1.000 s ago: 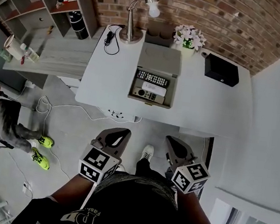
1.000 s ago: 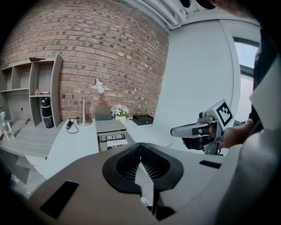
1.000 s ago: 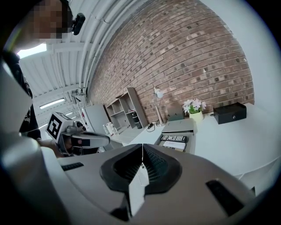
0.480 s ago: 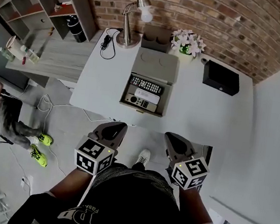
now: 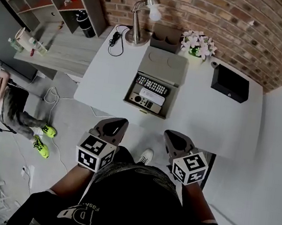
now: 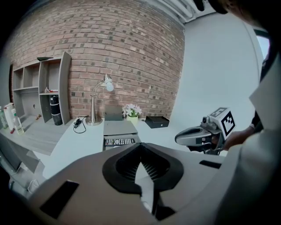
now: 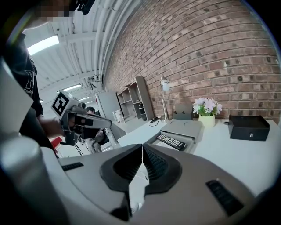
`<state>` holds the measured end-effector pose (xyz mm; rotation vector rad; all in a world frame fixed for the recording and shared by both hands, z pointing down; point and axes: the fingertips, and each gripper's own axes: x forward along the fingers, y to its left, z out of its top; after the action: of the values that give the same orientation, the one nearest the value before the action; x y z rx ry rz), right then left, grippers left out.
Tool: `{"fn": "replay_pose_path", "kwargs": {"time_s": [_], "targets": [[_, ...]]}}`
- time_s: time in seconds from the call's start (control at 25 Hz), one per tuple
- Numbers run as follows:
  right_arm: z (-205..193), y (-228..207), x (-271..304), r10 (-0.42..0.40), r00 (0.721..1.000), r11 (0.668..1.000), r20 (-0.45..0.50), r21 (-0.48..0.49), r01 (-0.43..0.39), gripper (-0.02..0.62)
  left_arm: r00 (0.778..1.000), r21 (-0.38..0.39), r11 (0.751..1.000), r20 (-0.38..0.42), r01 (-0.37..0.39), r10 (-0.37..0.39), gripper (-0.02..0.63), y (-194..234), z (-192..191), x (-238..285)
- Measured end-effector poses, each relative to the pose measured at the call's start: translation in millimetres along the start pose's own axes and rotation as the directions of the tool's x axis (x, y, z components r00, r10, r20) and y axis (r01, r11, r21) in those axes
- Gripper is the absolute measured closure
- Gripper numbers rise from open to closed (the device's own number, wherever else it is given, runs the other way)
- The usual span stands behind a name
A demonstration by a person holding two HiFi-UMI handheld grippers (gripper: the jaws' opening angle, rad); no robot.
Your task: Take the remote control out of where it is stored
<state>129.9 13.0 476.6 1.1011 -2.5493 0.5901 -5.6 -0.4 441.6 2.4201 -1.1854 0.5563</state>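
Holding both grippers low at your waist. Left gripper (image 5: 114,126): fingers pressed together, nothing between. Right gripper (image 5: 171,137): same, empty. Likely carry posture, as table (image 5: 104,79) looks out of reach. Ahead of fingertips, between both: drawer (image 5: 142,109) open, black remote (image 5: 152,85) exposed inside. Head view shows paler handsets (image 5: 151,96) on fingers' side of remote; gripper views show them poorly.

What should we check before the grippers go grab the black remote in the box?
1. Is the box open: ok.
2. Does the black remote show inside, with nothing on top: ok.
3. Is the left gripper empty: ok, but it is shut.
4. Is the right gripper empty: ok, but it is shut.
5. Are the grippers over the box: not ok, both hang short of the table.
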Motion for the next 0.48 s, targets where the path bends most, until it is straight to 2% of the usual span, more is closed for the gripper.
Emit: {"fn": "replay_pose_path", "kwargs": {"time_s": [0.28, 0.48], "targets": [[5.1, 1.4, 24.5, 0.019, 0.999, 0.999, -0.026, -0.04, -0.02, 0.589, 1.0, -0.005, 1.0, -0.001, -0.024, 0.024, 0.598, 18.7, -1.6, 0.8], [16.6, 1.2, 44.4, 0.007, 0.999, 0.997, -0.043, -0.074, -0.01, 0.589, 1.0, -0.001, 1.0, -0.003, -0.001, 0.001, 0.598, 36.5, 3.5, 8.7]]}}
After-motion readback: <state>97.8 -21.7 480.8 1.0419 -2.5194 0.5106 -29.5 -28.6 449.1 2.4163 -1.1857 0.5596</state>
